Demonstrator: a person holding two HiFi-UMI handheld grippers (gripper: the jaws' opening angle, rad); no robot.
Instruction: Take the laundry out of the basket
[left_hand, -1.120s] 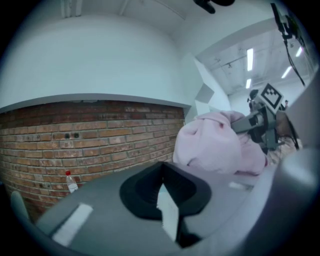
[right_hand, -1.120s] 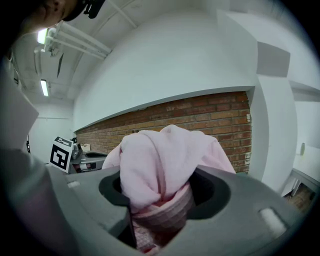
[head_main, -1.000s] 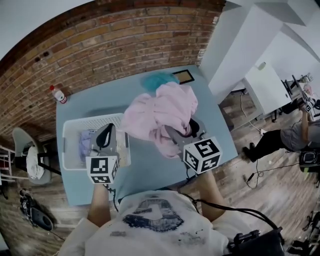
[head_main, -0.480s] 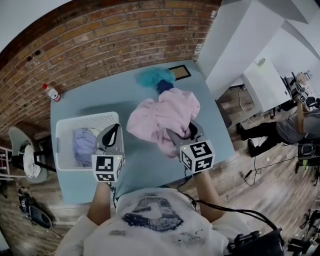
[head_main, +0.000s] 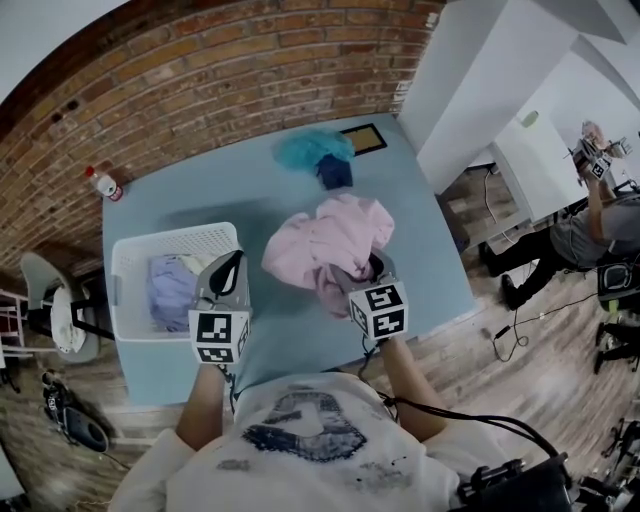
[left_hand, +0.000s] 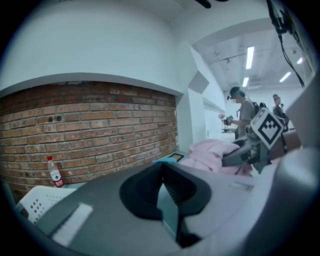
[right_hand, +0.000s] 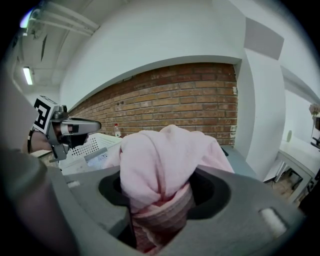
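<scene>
1. Right tool (right_hand: 160, 202) is clamped on a fold of the pink garment (right_hand: 165, 150). Its bulk rests on the bench (head_main: 190, 200), outside the basket (head_main: 122, 262).
2. Left tool (left_hand: 162, 182) has its jaws together and empty, over the basket's edge.
3. Judged step: setting the garment down. Next move: release it, then reach for the pale laundry (head_main: 170, 290) in the basket.
4. Only the head view shows the basket contents and the teal cloth (head_main: 312, 148) — only the right gripper view shows the clamp.

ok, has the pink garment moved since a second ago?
Yes. The pink garment has pulled back toward the near edge of the table, clear of the teal cloth it overlapped.
</scene>
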